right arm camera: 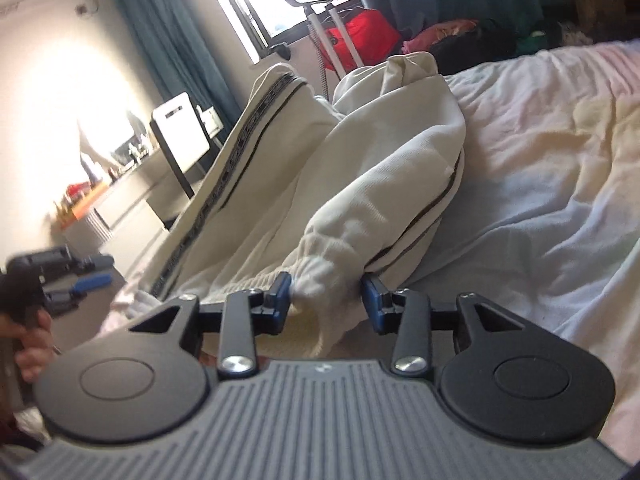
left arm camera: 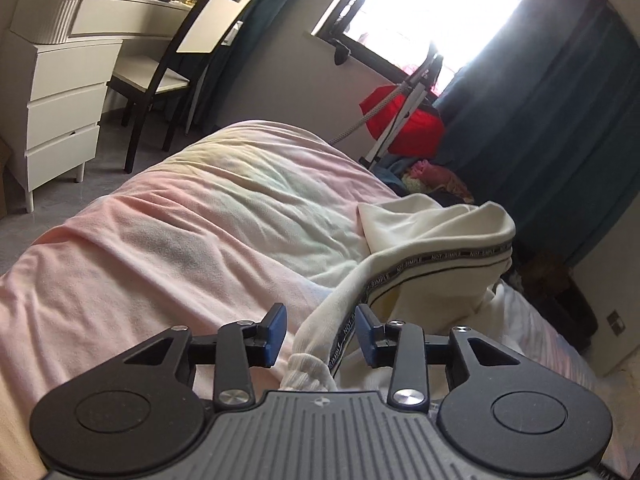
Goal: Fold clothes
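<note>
Cream track trousers with a black lettered side stripe lie bunched on the pastel pink bedspread. One ribbed leg cuff lies between the blue pads of my left gripper; the pads stand apart from the cloth, so the gripper is open. In the right wrist view the other leg slopes down to its cuff, which sits between the spread pads of my right gripper, also open. My left gripper shows blurred at the left edge, held by a hand.
A white dresser and a chair stand past the bed's left side. A garment steamer stand, a red bag and a clothes pile sit under the window by teal curtains. Bare bedspread stretches right of the trousers.
</note>
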### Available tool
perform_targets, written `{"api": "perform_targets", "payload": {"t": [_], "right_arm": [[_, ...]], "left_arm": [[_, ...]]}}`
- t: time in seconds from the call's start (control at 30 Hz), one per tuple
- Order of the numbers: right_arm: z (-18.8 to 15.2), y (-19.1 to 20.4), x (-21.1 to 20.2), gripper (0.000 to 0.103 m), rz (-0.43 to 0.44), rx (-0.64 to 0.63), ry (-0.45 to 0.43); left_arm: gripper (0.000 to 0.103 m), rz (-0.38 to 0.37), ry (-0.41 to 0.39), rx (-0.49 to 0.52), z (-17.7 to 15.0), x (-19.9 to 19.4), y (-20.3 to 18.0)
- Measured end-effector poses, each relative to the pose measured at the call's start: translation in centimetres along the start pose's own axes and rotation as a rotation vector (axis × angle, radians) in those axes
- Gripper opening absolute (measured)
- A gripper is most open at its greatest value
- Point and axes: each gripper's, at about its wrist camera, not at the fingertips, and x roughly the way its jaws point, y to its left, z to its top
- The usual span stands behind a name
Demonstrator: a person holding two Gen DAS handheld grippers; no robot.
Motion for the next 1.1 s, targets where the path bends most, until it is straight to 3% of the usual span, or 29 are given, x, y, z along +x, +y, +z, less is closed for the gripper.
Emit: {"api": "perform_targets", "payload": {"t": [0.1, 0.17, 0.27, 0.33, 0.43, 0.6, 0.67, 0.77, 0.97, 1.1], "right_arm": [[0.5, -1.5, -0.9, 0.082, -0.009, 0.095, -0.037], [0.8, -2.3, -1.2, 0.083, -0.033, 0.127, -0.063], [0.8, -3.2, -0.4, 0.080, -0.057, 0.140, -0.040], [0.3, -3.3, 0.6, 0.069, -0.088, 0.130, 0.001], [-0.6, -3.0, 2.3, 0.064, -0.051, 0.105, 0.053], [-1.8, 1.1, 5.0, 0.042, -0.062, -0.141, 0.045], [-2.4, 3.5, 5.8, 0.038, -0.096, -0.334, 0.027], [-3.6, 5.3, 7.1, 0.038, -0.114, -0.472, 0.060], [-3.4, 4.5, 6.8, 0.039, -0.113, -0.424, 0.057], [-3.4, 4.4, 6.6, 0.039, -0.114, -0.404, 0.052]], "left_arm": [[0.044, 0.035, 0.039, 0.064, -0.5, 0.8, -0.4], [0.045, 0.073, 0.042, 0.072, -0.4, 1.1, -0.3], [0.045, 0.056, 0.024, 0.022, 0.1, 1.1, 0.8], [0.046, 0.052, 0.012, -0.001, 0.3, 1.0, 1.4], [0.046, 0.041, 0.004, -0.027, 0.6, 0.8, 2.2], [0.048, 0.004, -0.012, -0.042, 0.8, 0.5, 2.9], [0.050, -0.003, -0.001, -0.003, 0.6, 0.7, 2.7], [0.053, 0.026, 0.028, 0.155, -0.4, 1.3, 1.1], [0.057, 0.001, 0.123, 0.344, -2.9, 3.0, -1.1], [0.057, 0.019, 0.131, 0.389, -3.8, 4.0, -2.3]]}}
